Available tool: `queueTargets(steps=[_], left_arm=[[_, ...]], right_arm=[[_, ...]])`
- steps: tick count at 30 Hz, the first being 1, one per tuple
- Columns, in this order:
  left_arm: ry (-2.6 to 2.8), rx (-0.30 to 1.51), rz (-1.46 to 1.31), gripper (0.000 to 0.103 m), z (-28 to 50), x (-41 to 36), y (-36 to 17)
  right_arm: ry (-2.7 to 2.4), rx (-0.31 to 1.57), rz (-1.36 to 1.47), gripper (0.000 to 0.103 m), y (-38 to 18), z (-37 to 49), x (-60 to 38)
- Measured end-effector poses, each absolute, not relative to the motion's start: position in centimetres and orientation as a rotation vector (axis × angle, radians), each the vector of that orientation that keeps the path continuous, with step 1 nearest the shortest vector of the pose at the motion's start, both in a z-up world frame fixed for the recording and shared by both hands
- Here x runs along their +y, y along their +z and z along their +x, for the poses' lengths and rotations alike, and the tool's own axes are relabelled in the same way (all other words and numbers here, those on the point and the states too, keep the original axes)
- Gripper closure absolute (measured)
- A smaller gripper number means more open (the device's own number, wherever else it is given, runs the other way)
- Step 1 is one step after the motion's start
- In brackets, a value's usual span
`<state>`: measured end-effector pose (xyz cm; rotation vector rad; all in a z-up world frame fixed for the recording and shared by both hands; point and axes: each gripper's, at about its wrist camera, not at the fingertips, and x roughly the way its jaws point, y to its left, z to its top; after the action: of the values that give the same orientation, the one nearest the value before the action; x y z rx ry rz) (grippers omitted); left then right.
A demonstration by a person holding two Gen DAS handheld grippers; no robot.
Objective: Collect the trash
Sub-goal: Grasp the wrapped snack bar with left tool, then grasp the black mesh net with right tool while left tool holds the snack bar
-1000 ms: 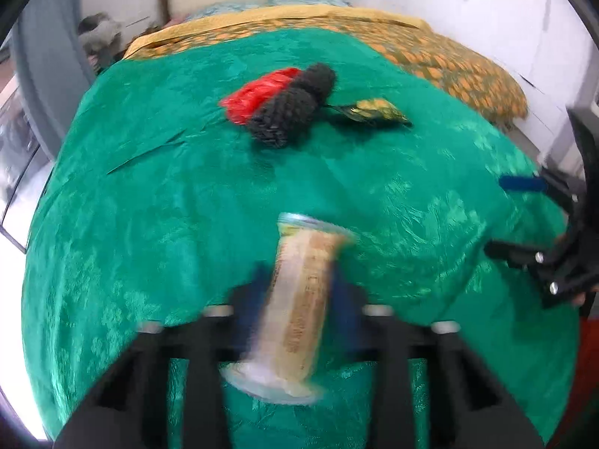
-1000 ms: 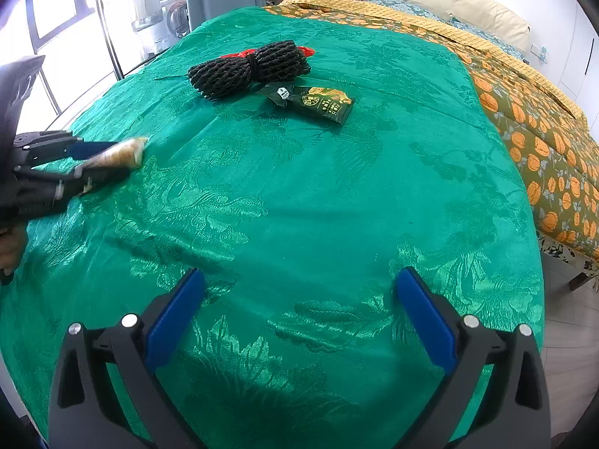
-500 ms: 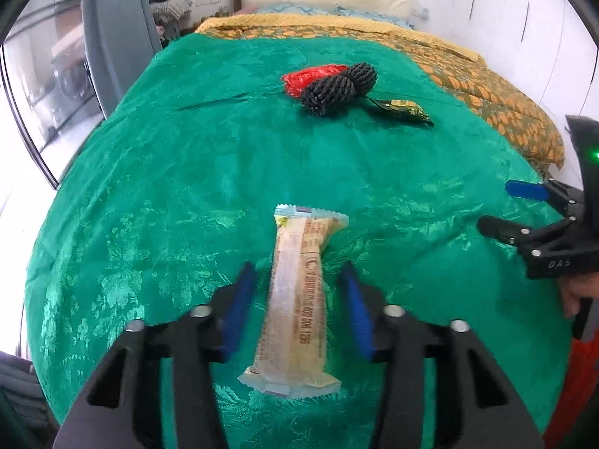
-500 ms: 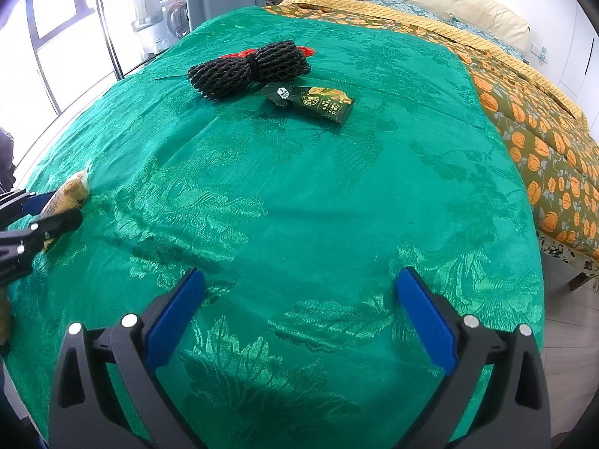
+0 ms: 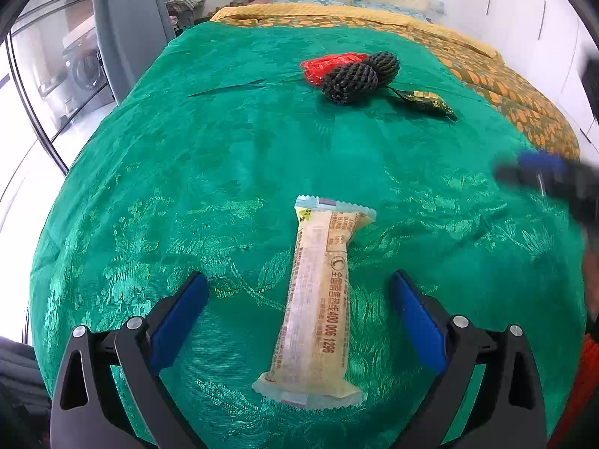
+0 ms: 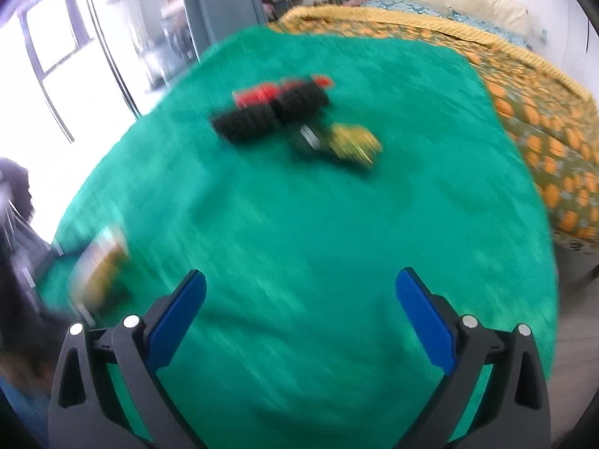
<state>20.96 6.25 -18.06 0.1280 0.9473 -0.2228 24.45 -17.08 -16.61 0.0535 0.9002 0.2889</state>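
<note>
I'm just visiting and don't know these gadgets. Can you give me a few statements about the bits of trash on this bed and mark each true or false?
1. The beige snack wrapper lies on the green bedspread. True.
2. The left gripper clamps the wrapper. False: its jaws are opening, pads clear of it.
3. The black foam net lies beside a red wrapper. True.
4. The right gripper holds the gold packet. False: it is empty.

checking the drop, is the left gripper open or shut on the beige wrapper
Open, jaws opening: the left gripper pads stand clear of the beige wrapper lying flat on the green bedspread.
</note>
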Motion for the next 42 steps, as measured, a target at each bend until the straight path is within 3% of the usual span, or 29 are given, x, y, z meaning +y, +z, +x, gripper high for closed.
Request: queueTargets(steps=[6, 12, 13, 14, 15, 19, 34, 35, 37, 42], left_arm=[[-0.220, 0.947, 0.125, 0.007, 21.0, 6.1, -18.1], [-0.222, 0.948, 0.122, 0.007, 21.1, 6.3, -18.1], [-0.222, 0.948, 0.120, 0.007, 21.1, 6.3, -18.1], [-0.222, 0.948, 0.118, 0.007, 21.1, 6.3, -18.1], [-0.222, 0.948, 0.118, 0.007, 21.1, 6.3, -18.1], [-0.223, 0.948, 0.115, 0.007, 21.1, 6.3, -18.1], [-0.206, 0.946, 0.132, 0.006, 21.1, 6.0, -18.2], [-0.207, 0.946, 0.131, 0.006, 21.1, 6.0, -18.2], [-0.207, 0.946, 0.131, 0.006, 21.1, 6.0, -18.2], [-0.208, 0.947, 0.130, 0.006, 21.1, 6.1, -18.2]], right_arm=[[0.274, 0.891, 0.247, 0.008, -14.1, 34.3, -11.6], [0.120, 0.981, 0.234, 0.008, -16.4, 39.3, -9.0], [0.107, 0.980, 0.232, 0.014, -16.6, 39.2, -9.0], [0.100, 0.963, 0.222, 0.028, -16.6, 38.8, -9.3], [0.102, 0.948, 0.202, 0.051, -16.4, 38.2, -9.6], [0.212, 0.893, 0.123, 0.058, -15.4, 35.1, -10.5], [0.637, 0.991, -0.194, 0.058, -16.3, 15.4, -13.9], [0.630, 0.989, -0.173, 0.054, -16.4, 15.2, -14.4], [0.579, 0.977, -0.140, 0.031, -16.8, 15.4, -15.0], [0.475, 0.924, -0.079, 0.016, -17.7, 15.7, -15.4]])
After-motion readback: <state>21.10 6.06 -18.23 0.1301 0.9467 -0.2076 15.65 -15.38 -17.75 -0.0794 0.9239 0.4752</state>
